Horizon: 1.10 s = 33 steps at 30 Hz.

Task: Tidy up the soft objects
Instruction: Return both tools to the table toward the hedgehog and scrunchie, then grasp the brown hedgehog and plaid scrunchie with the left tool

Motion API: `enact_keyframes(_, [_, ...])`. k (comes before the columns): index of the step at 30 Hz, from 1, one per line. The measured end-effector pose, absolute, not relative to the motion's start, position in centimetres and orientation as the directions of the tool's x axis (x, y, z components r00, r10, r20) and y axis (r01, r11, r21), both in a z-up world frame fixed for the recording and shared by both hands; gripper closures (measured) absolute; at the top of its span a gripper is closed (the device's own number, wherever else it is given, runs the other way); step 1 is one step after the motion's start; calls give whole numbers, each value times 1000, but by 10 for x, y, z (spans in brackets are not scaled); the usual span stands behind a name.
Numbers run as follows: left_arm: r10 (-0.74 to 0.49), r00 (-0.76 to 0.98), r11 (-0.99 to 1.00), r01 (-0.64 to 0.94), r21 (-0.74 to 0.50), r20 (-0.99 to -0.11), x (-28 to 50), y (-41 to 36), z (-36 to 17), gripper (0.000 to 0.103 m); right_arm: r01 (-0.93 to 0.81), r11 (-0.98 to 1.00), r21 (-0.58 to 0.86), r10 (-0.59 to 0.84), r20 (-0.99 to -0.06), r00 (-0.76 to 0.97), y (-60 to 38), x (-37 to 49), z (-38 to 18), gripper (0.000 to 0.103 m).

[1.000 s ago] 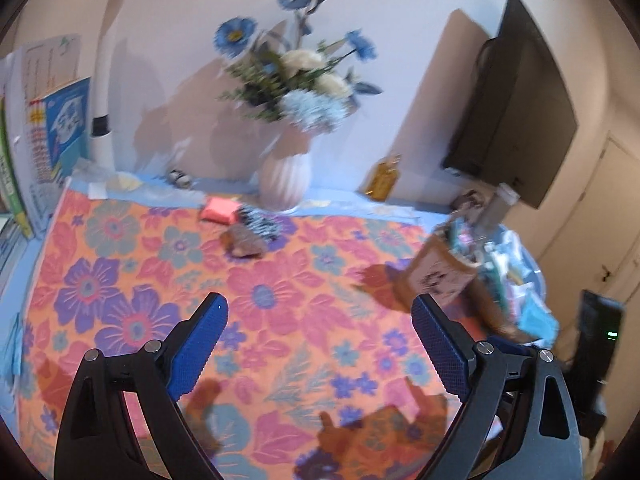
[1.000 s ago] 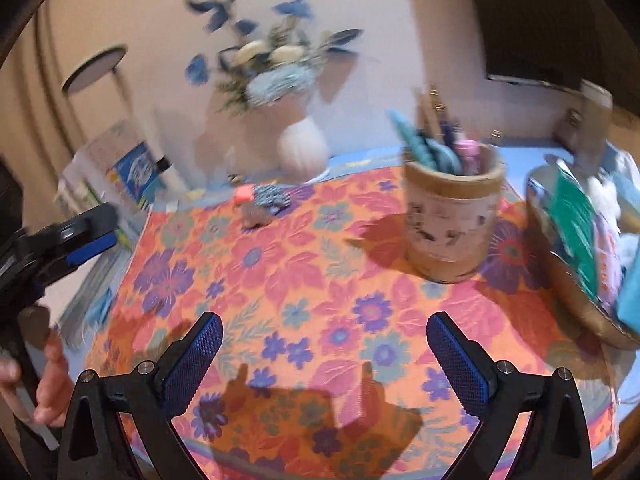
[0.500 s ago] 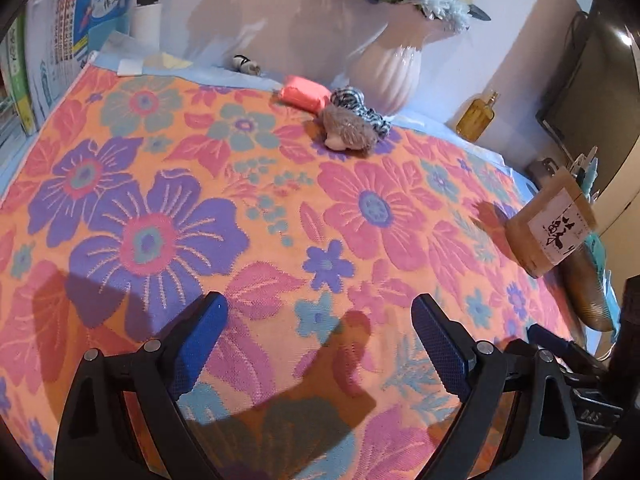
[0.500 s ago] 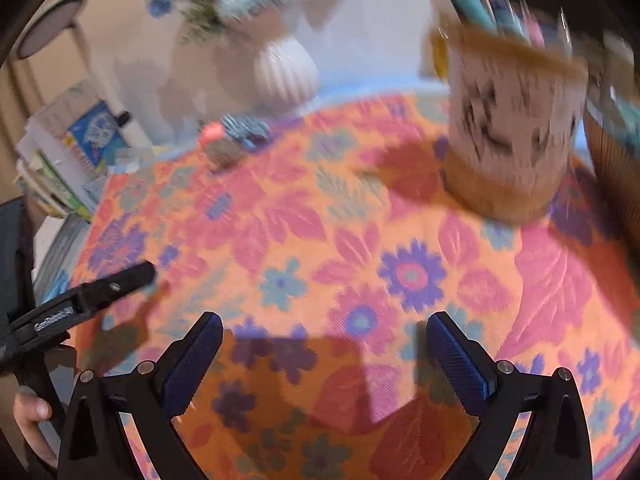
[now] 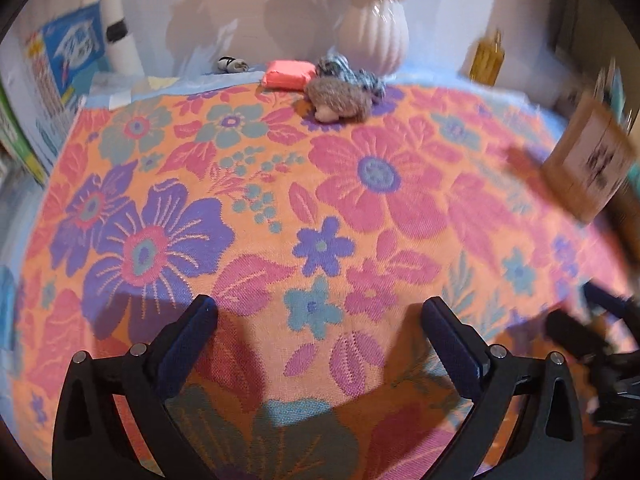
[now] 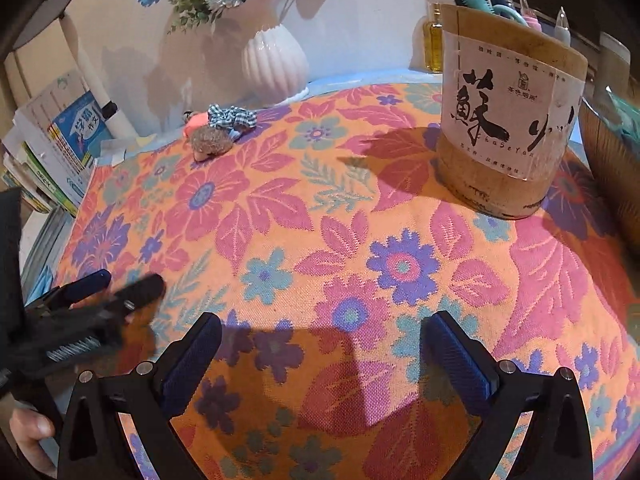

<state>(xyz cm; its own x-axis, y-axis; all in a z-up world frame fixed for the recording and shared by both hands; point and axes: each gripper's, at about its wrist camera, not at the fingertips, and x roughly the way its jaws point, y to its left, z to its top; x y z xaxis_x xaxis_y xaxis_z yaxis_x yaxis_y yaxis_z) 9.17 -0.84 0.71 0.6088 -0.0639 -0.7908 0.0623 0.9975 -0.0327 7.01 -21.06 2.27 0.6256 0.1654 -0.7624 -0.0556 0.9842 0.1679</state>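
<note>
Three soft things lie together at the far edge of the floral cloth (image 5: 360, 216), in front of the vase: a brown plush toy (image 5: 338, 100) (image 6: 212, 140), a pink soft block (image 5: 289, 73) (image 6: 196, 123) and a checked scrunchie (image 5: 352, 74) (image 6: 232, 116). My left gripper (image 5: 320, 312) hangs low over the near part of the cloth, its jaws opening with nothing between them. It shows blurred at the left of the right wrist view (image 6: 120, 284). My right gripper (image 6: 322, 328) is open and holds nothing, over the cloth near the pen holder.
A white ribbed vase (image 6: 274, 64) with flowers stands at the back. A bamboo pen holder (image 6: 508, 120) stands right, beside a basket (image 6: 612, 152). A yellow bottle (image 5: 486, 58) is near the wall. Books (image 6: 60, 140) are stacked at the left edge.
Both grippers have sunk toward the cloth and tipped downward. The flowers have left the left wrist view. The left jaws stand a little wider.
</note>
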Motion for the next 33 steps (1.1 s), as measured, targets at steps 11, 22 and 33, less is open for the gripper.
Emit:
enact_keyframes(11, [-284,611,951,83,-297,-739,124,36,57,3,-137,972,191,235,-757,610,-183,97,87,0])
enact_keyframes(22, [-173,692,983,166,-79,-701,222,-13,45,9,-118,912,393,391,-747,537,-162,269,80,26])
enact_keyframes(33, [-177,656,984,121,-129,-733,257,-8,30,46,-233,879,416,474,-701,532,-123,313,46,25])
